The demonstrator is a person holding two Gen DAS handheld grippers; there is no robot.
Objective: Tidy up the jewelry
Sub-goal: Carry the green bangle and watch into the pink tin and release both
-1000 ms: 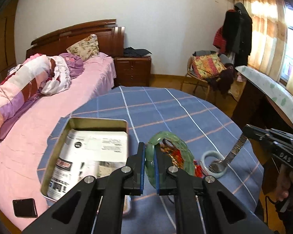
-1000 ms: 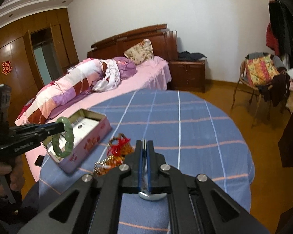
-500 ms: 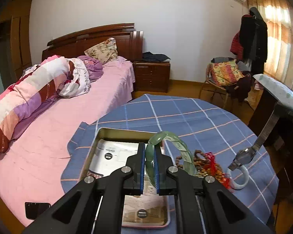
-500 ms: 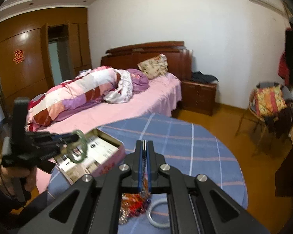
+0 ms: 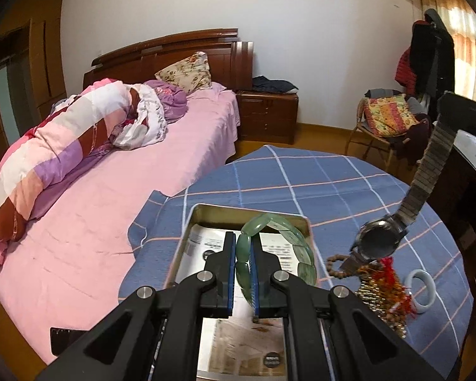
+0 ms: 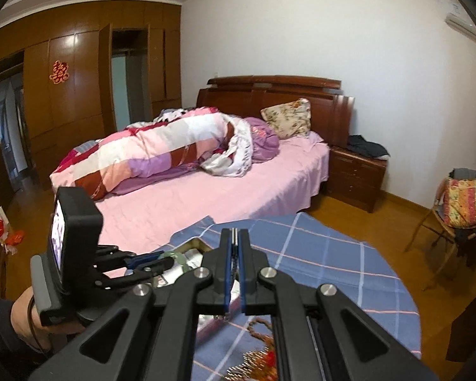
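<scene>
Over on the far left, a pink bed [image 5: 117, 222] with a rolled patchwork quilt [image 5: 63, 146] on top, and a dark phone [image 5: 63, 339] lying near its lower edge. Moving in: the round tabletop [image 5: 301, 177] under a blue checked cloth, and on it an open metal tin [image 5: 187, 238] lined with printed paper. Right above that tin hangs the left tool [image 5: 244, 273], clenched on a green jade bangle [image 5: 279, 247] — the fingers [image 5: 228, 270] pinch one side of the ring while the rest of the loop stands up and arcs off to the right, over the tin's interior. Whether the bangle touches the paper, I can't tell.

Next along, a wristwatch [image 5: 380, 241] dangling in the air by its metal band, dark face tilted down, just above a heap of brown beads and red-and-gold trinkets [image 5: 380, 289] on the cloth. The band runs up into the right tool at the frame's right edge. In the right wrist view that right tool [image 6: 234, 273] is squeezed nearly together with a sliver of the band between the pads, so it's grasping the watch.

Furthest right on the cloth, a white bangle [image 5: 423, 290] lies flat beside the trinket heap.
</scene>
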